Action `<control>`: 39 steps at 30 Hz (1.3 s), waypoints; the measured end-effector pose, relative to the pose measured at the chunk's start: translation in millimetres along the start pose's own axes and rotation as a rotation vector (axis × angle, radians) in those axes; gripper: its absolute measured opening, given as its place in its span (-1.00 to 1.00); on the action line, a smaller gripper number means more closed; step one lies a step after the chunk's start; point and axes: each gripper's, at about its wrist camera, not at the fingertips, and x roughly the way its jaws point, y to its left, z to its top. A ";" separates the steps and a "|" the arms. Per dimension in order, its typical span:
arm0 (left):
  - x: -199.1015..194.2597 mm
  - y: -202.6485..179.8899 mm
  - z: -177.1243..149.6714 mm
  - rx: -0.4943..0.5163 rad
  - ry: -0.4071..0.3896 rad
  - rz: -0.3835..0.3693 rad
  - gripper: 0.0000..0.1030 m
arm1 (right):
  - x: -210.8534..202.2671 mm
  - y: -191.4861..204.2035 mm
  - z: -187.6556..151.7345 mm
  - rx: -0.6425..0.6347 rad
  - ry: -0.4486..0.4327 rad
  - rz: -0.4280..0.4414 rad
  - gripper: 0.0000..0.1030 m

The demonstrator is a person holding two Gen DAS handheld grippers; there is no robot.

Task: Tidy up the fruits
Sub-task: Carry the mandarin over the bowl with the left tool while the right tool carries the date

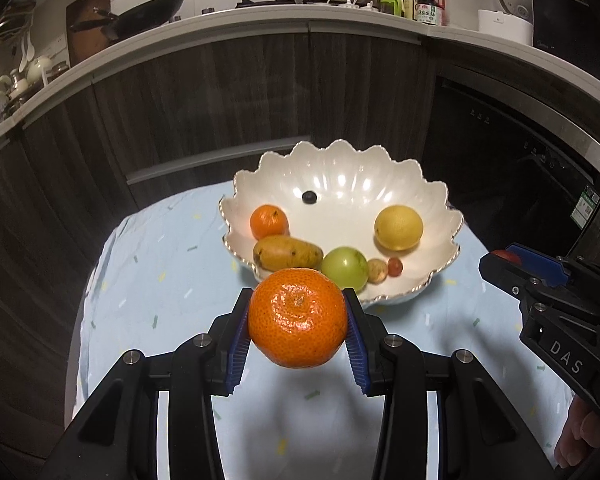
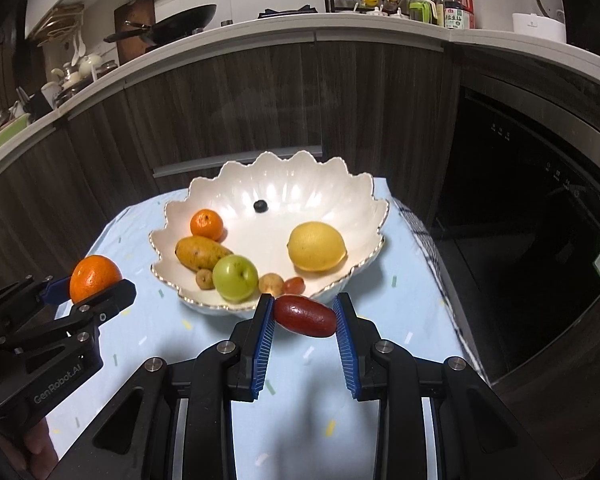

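A white scalloped bowl [image 1: 420, 192] [image 2: 204, 196] stands on the light blue tablecloth. It holds a small orange [image 1: 269, 221], a yellow mango [image 1: 287, 253], a green apple [image 1: 345, 267], a lemon [image 1: 398, 227], a dark berry [image 1: 309, 197] and small fruits. My left gripper [image 1: 298, 324] is shut on a large orange [image 1: 298, 318] [image 2: 95, 278], held above the cloth just before the bowl. My right gripper [image 2: 305, 320] is shut on a dark red oblong fruit [image 2: 306, 316], close to the bowl's near rim; it also shows in the left wrist view [image 1: 504, 264].
The small table with the blue cloth [image 1: 172, 280] ends close behind the bowl. Dark wood cabinets [image 1: 220, 112] and a dark oven door [image 2: 540, 220] stand beyond it. The counter above carries a pan [image 1: 148, 10], bottles [image 1: 424, 0] and an appliance [image 1: 508, 20].
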 end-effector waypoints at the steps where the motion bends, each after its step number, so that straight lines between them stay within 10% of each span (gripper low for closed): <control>1: 0.7 -0.6 2.3 0.001 -0.001 -0.001 -0.18 | 0.3 -0.9 2.4 -0.001 -0.002 0.000 -0.39; 39: 83.1 -10.5 83.8 0.043 0.007 -0.019 -0.18 | 70.3 -30.0 77.9 -0.002 -0.015 -0.020 -0.39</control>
